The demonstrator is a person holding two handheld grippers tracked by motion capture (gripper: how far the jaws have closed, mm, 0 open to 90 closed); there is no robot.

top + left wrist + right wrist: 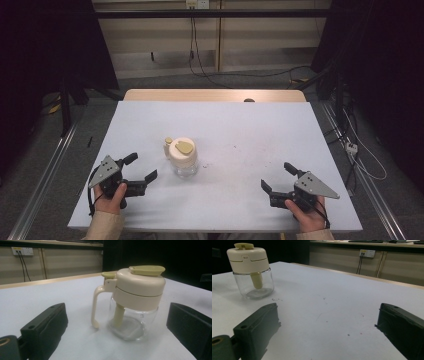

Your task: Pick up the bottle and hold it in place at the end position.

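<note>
While both hands rest near the table's near edge, the left gripper (143, 168) stands with its jaws spread wide and nothing between them, pointing toward the glass jar (183, 157) just beyond its tips without touching it. The right gripper (278, 177) is likewise spread wide and empty, well apart from the jar on the other side. The jar stands upright on the white table (250, 130), left of centre (cream lid on, with a handle and a yellow-green flap on top).
</note>
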